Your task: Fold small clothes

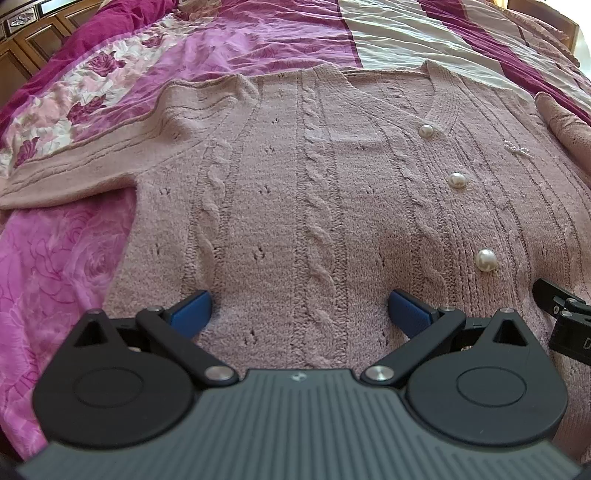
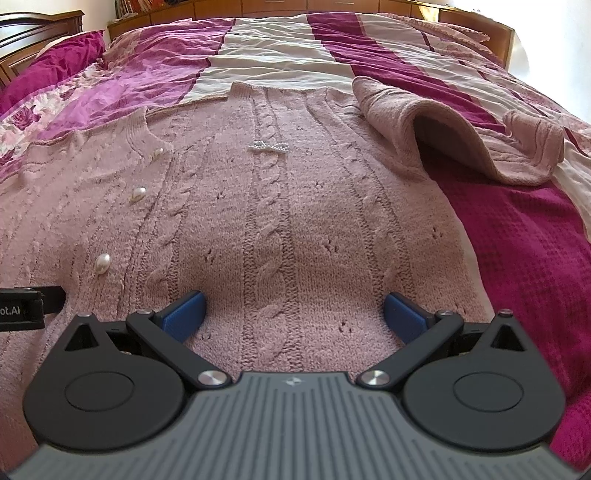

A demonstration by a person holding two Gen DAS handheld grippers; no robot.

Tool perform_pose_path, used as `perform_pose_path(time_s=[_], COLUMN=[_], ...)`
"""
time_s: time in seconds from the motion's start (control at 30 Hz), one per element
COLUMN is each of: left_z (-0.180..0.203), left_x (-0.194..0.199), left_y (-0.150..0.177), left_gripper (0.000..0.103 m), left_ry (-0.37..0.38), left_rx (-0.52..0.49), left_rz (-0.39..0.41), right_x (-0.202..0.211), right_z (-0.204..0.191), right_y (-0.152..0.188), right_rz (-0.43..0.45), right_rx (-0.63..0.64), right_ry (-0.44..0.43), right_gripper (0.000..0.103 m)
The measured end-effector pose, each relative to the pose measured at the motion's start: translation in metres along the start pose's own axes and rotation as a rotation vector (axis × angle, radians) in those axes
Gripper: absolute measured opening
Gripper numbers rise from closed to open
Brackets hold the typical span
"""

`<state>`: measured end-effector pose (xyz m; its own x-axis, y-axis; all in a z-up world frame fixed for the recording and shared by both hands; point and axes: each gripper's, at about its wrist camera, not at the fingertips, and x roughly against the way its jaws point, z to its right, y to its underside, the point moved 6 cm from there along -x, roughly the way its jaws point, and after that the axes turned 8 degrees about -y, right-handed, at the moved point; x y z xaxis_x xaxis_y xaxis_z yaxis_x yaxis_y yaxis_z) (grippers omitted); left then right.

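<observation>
One pink cable-knit cardigan [image 1: 295,192] lies spread flat, front up, on the bed [image 2: 535,258], and both claws sit at its near hem. The left claw [image 1: 300,310] has its two blue fingers [image 1: 192,312] wide apart with nothing between them but the knit underneath. Same for the right claw [image 2: 294,312]: two blue pads [image 2: 184,314] spread wide, gripping nothing. Can't tell if the tips actually touch the fabric or just hover over it.

Counts: three pearl buttons [image 1: 486,260] show in the left view, running down the placket on the right side of that view. The right view also catches three [image 2: 102,263], over on its left. There's one little beaded bow [image 2: 268,147] on the chest. Two sleeves: the left sleeve [image 1: 85,158] lies stretched out flat to the left, and the right sleeve [image 2: 461,136] is bunched up with its cuff gaping open.

Edges: the neckline is at the far end, and the right side seam runs along the dark magenta bedspread [image 2: 517,236]. There's lots of bare bedspread far and right, plus rose-print cover [image 1: 55,277] open to the left. A wooden headboard [image 2: 40,27] stands at the far left.
</observation>
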<state>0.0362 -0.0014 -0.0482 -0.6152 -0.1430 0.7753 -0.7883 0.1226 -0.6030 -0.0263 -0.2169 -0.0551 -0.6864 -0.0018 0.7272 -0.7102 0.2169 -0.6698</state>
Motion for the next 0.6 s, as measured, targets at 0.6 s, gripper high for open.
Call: perform_pose_path(time_s=[0.6], left_z=[-0.003], left_x=[0.014], left_y=[-0.001], left_gripper=[0.103], left_ry=[0.02], left_rx=[-0.018], left_rz=[-0.016], right_x=[0.027], right_z=[0.031], right_y=[-0.018], right_rz=[0.015], right_rx=[-0.2], right_ry=[-0.251], right_gripper=[0.103])
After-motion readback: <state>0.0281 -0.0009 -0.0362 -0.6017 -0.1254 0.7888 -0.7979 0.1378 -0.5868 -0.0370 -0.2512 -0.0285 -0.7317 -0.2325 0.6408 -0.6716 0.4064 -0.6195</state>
